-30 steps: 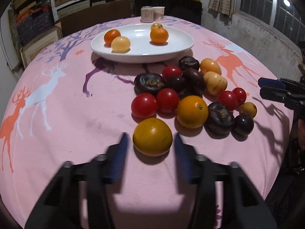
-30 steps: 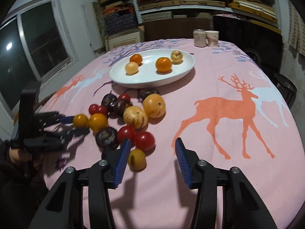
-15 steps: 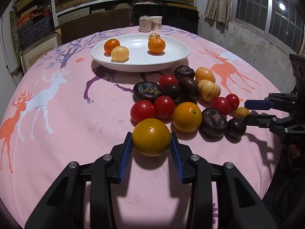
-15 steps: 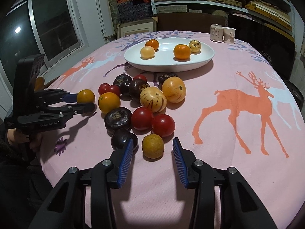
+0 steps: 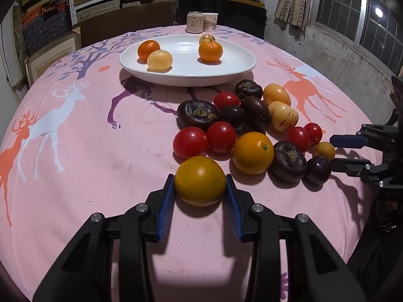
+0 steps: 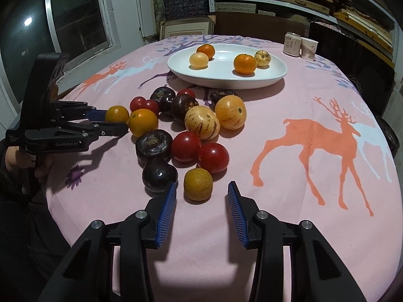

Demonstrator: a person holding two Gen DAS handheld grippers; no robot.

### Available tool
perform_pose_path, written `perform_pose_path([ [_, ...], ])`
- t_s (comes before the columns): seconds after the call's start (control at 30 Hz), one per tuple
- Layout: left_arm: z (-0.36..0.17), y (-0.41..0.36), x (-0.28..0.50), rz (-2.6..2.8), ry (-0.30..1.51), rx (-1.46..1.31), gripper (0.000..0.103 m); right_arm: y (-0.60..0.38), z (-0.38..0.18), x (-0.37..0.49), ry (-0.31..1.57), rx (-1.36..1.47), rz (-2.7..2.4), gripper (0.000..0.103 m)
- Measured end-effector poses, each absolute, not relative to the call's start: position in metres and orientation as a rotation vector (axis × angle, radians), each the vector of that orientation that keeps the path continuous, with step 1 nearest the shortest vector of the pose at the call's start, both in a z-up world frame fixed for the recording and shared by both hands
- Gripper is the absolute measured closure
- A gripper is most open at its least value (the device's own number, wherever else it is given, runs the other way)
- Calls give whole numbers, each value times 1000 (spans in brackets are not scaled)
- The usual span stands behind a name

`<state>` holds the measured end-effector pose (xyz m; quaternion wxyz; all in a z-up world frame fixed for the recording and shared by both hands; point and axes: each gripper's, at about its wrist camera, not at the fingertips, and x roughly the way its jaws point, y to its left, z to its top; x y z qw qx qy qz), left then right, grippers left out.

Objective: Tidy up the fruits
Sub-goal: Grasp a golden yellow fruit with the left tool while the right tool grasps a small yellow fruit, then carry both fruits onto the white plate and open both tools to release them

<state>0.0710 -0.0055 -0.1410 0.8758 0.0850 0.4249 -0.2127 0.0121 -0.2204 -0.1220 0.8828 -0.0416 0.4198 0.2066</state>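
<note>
So the left gripper (image 5: 200, 188) has both blue pads (image 5: 167, 206) pressed up against a yellow-orange fruit (image 5: 200, 180) at the near edge of the pile, pinching it from both sides, with the fruit sitting down low over the pink deer tablecloth (image 5: 88, 156); can't really tell if it's lifted off the cloth or not. The right gripper (image 6: 201, 197) is spread wide with a small yellowish fruit (image 6: 198, 183) sitting between its fingers, not touching either pad, and a dark purple fruit (image 6: 159, 175) is just beside its left finger. The rest of the pile is bunched in the middle of the table: red tomatoes (image 5: 190, 142), an orange (image 5: 252, 152) right next to the pinched fruit, more dark purple ones and a couple of striped yellow melons (image 6: 202, 122). The white plate (image 5: 226, 68) sits further back, well apart from both grippers, with four fruits on it, two orange and two pale yellow. Behind the plate there's a can (image 5: 194, 22) and a paper cup (image 5: 210, 21) side by side
</note>
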Motion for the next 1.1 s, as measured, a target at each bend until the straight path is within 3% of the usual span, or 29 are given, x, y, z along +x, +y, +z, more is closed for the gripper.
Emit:
perform_pose_path([
  [0.3,-141,-7,70,-442,885,183,65,-216,-128,21,877,-62,420,79],
  [1.1,-134,-1,59,-440,820,166,65,-226,-119,10,842,-1,416,79],
])
